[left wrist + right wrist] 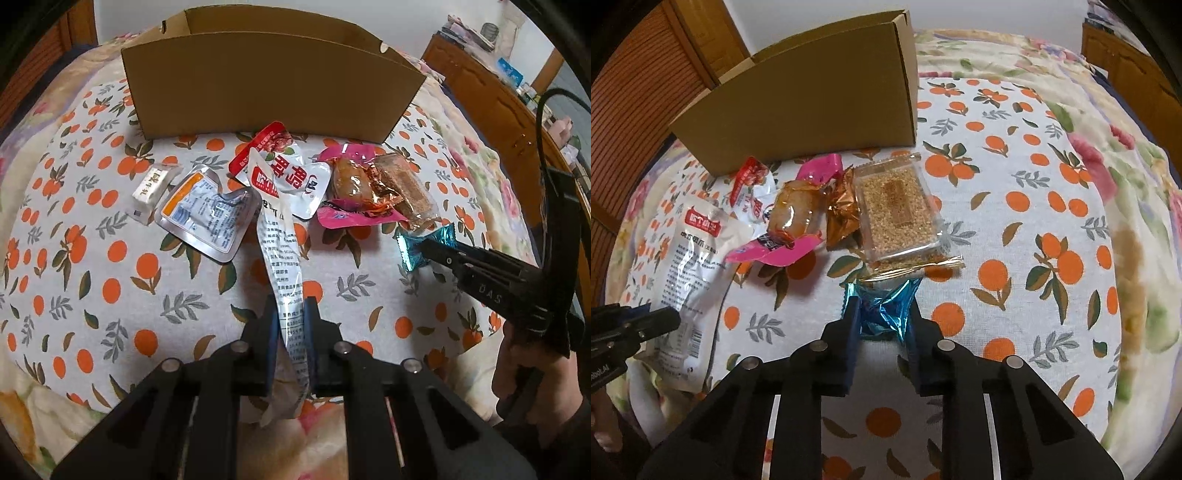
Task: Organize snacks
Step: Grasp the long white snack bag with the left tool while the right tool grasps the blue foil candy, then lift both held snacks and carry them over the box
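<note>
Both grippers are clenched on snacks over a bed spread with a white cloth printed with orange fruit (pixel 1015 206). The left gripper (pixel 291 332) grasps a long white-and-clear plastic pouch with a red label and printed text (pixel 277 236) by its lower end, the film pinched flat between the jaws while the rest trails up toward the pile. The right gripper (pixel 882 317) grasps a small crinkled blue foil wrapper (pixel 886 306), which sits just in front of a clear packet of brown sesame brittle (pixel 899 214). An open brown cardboard box (pixel 266 85) stands at the far side of the cloth, just behind the remaining snacks: a silver foil pouch with an orange corner (pixel 207 218), a small white wrapped bar (pixel 149 192), a pink-edged packet holding a brown piece (pixel 792 221) and a copper foil wrapper (pixel 842 210). The step in hand looks like carrying both pieces to the box. To do it well, each should be lifted straight up first, since the long pouch lies touching its neighbours and would likely drag them; it will dangle, so it needs to clear the near wall of the box before the jaws let go. The near wall is the edge to watch. Bare cloth lies open to the right of the brittle, giving the right gripper the freer path; the left must rise over the clutter.
</note>
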Demonstrator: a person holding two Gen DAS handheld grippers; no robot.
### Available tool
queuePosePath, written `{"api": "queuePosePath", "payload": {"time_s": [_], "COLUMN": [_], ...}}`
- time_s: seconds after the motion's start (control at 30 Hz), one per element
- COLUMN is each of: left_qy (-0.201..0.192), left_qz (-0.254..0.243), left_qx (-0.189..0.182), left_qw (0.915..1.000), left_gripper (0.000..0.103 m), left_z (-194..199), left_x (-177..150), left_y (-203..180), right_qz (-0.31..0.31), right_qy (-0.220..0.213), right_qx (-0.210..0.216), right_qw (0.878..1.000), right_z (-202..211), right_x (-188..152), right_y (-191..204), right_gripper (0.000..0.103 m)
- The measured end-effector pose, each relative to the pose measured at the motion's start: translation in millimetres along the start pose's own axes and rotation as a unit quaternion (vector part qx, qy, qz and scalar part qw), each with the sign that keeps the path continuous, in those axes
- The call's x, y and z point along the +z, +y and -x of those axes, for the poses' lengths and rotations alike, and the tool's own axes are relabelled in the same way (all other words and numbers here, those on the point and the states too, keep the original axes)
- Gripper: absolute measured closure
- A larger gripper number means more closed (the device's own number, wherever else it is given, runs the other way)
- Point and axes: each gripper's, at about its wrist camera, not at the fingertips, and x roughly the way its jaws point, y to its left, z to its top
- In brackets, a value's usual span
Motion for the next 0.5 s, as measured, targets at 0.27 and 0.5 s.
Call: {"api": "queuePosePath", "payload": {"time_s": [0.27, 0.5], "left_qy": [-0.008, -0.023], "left_qz": [-0.008, -0.019], "left_qx": [-0.003, -0.005], "left_qw": [0.9999, 0.9995], "left_gripper": [0.093, 0.094], "left_z": [11.0, 25.0], "left_x": [-1.7, -1.4], "left_y": [-1.7, -5.9], "right_qz": [-0.012, -0.019], "right_qy": [-0.010, -0.021], "right_qx": [0.011, 0.011], "right_qw": [1.000, 1.000], "right_z": [9.9, 18.2], "right_x": [-0.2, 1.3], "right_y": [-1.5, -2.8], "right_gripper": [0.084, 0.084]}}
